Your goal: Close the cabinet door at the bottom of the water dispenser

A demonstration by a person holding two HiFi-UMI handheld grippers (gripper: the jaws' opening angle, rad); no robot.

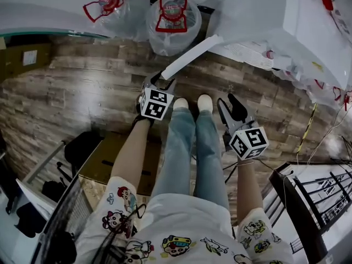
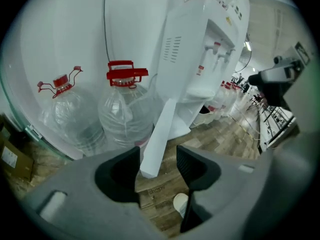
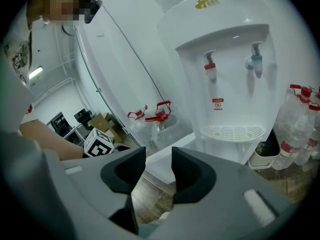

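Left gripper [image 2: 157,160] stands wide, with the free edge of the open cabinet door [image 2: 159,134] between its jaw tips, unpinched. Best to lay one jaw flat on the panel and swing it steadily toward the water dispenser [image 2: 200,49] ahead. Right gripper [image 3: 159,171] gapes empty.

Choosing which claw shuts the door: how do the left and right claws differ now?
The left claw frames the free edge of the open white cabinet door between its jaws; the right claw has nothing between its. In the head view the left sits at the door, the right apart from it. Both stand open.
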